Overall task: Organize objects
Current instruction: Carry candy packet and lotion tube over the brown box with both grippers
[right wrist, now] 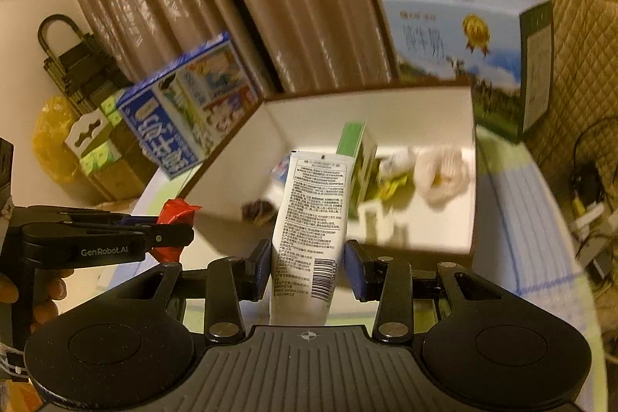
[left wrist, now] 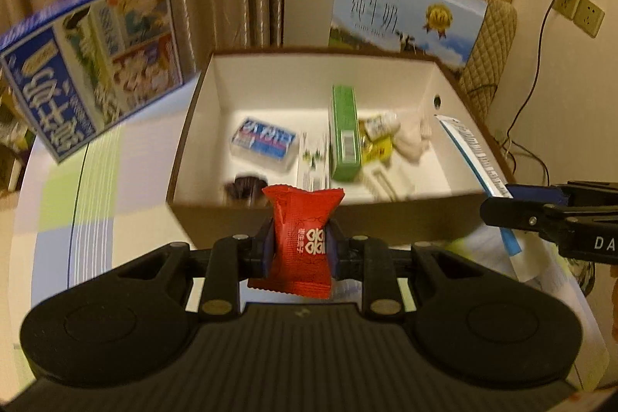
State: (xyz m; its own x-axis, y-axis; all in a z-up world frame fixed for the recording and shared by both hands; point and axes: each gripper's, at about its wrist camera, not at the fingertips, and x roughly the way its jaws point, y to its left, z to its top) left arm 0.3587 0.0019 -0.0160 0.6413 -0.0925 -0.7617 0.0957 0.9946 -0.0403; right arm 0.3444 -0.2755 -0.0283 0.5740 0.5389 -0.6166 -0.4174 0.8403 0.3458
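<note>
At lower centre of the left wrist view, the left gripper (left wrist: 299, 250) has its fingers clenched on a red snack packet (left wrist: 300, 240), held upright just in front of the near wall of the brown cardboard box (left wrist: 309, 215). The box sits open-topped on the pastel checked surface (left wrist: 77, 203). Inside it: a blue-and-white pack (left wrist: 264, 143) at left, a green box (left wrist: 343, 134) standing on edge at centre, yellow wrappers (left wrist: 376, 138) beside it, a pale bundle (left wrist: 411, 134) to the right; view blurred, finer detail unreadable.

At lower centre of the right wrist view, the right gripper (right wrist: 307, 265) has its fingers grasping a white tube (right wrist: 309, 226) with printed text and a barcode, its flat crimped end pointing up over the box's near rim.

Upper left of the left view: a blue milk carton box (left wrist: 92, 64), tilted. Upper right: a light-blue milk case (left wrist: 405, 14) behind the box.
</note>
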